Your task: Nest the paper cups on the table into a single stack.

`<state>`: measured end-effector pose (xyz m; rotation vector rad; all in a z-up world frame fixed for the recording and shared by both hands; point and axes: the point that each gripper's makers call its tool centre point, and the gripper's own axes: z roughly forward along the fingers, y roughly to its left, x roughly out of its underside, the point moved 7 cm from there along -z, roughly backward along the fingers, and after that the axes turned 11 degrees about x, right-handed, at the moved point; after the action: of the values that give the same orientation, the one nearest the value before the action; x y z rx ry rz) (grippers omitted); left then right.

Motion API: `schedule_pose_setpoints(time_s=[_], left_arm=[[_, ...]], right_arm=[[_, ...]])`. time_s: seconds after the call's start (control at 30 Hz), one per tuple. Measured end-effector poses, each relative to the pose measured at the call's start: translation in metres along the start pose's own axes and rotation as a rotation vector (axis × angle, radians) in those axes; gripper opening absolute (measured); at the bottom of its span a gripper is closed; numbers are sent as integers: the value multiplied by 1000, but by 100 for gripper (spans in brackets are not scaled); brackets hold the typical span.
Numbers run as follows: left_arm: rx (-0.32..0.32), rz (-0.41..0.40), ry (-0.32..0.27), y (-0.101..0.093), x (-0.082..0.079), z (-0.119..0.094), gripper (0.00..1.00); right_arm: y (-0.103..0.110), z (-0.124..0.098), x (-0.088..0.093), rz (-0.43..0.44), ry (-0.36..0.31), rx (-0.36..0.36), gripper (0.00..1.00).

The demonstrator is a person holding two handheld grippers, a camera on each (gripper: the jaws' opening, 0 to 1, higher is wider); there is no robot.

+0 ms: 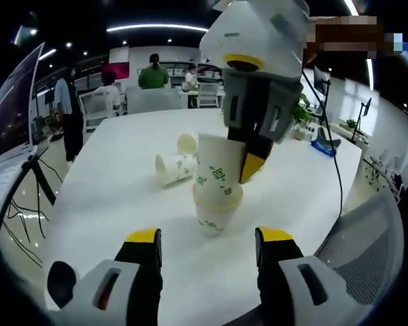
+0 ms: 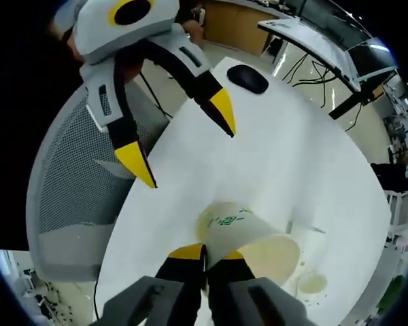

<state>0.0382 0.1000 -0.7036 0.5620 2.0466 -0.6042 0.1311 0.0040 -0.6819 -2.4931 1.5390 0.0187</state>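
Pinching the wall of a cup [image 1: 216, 173], the right gripper [image 2: 205, 257] holds it seated in the mouth of a second cup [image 1: 214, 216] standing on the white counter [image 1: 122, 176]. Behind, two more cups [image 1: 174, 168] lie tipped over. The left gripper [image 1: 207, 239] hangs near the stack, jaws spread and empty.

Both grippers, left gripper [image 1: 207, 246] and right gripper [image 2: 205, 253], have grey-white bodies, black jaws, yellow tips
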Motion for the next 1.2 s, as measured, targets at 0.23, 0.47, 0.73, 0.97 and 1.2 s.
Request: schedule_pose_setpoints(time_s=[0.23, 0.47, 0.73, 0.97, 1.2], left_arm=[[2, 0, -9, 1, -1, 0, 54], [3, 0, -14, 3, -2, 0, 54], [5, -2, -22, 4, -2, 1, 54], [8, -6, -21, 5, 3, 1, 54], [7, -7, -25, 5, 4, 1, 54]], right_arm=[[-1, 3, 0, 14, 2, -1, 0], [-2, -2, -4, 29, -3, 7, 0], [-1, -1, -2, 35, 4, 4, 0], [1, -1, -1, 43, 5, 6, 2], [-1, -2, -2, 42, 4, 14, 3]])
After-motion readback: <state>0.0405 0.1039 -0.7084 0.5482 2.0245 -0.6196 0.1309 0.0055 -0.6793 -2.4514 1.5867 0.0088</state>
